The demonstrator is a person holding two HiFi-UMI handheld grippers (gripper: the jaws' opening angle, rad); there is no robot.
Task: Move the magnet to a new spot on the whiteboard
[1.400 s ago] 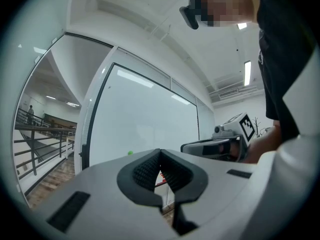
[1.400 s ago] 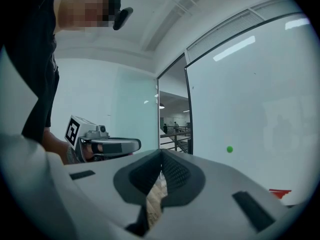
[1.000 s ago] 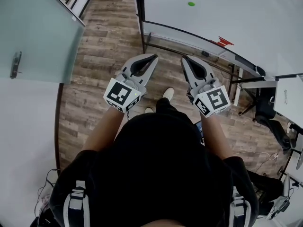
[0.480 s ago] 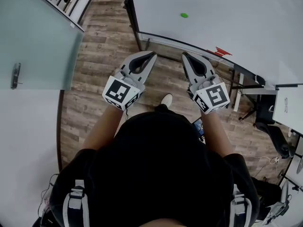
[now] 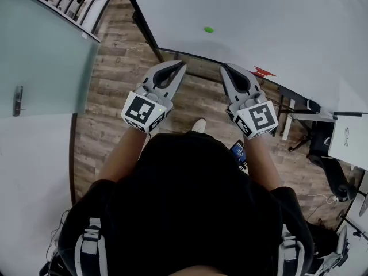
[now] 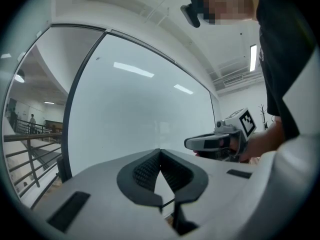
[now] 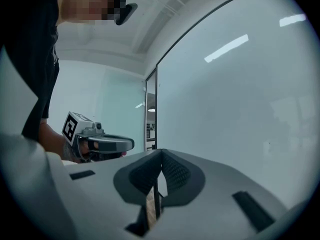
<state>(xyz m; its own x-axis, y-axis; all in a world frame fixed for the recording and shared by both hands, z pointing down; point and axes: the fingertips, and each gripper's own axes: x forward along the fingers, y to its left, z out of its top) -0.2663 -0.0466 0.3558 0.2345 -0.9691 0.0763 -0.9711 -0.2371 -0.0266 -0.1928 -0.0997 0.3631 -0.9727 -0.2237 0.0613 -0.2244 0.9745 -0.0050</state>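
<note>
Pressed together at their tips, the jaws of the left gripper (image 6: 160,152) pinch nothing; its own view shows the ribbed pads meeting, with only a narrow slit below them. The jaws of the right gripper (image 7: 160,152) are closed the same way and are also empty. Both grippers point level at the large white whiteboard (image 5: 276,22) and are held close in front of it.

Only the head view shows the small round green magnet (image 5: 209,30). It sits on the board's face beyond the grippers, roughly in line with the gap between them and well apart from both. That view also shows the brown wood-plank floor (image 5: 115,79) and a frosted glass door (image 5: 46,56) at the left. A small red object (image 5: 263,72) lies at the board's lower edge just right of the right gripper, and the person's white shoe (image 5: 199,125) is on the floor.

Each gripper view catches the other gripper alongside, held in a hand, with its marker cube. The left gripper view alone shows a metal railing (image 6: 30,154) left of the board's dark frame.
</note>
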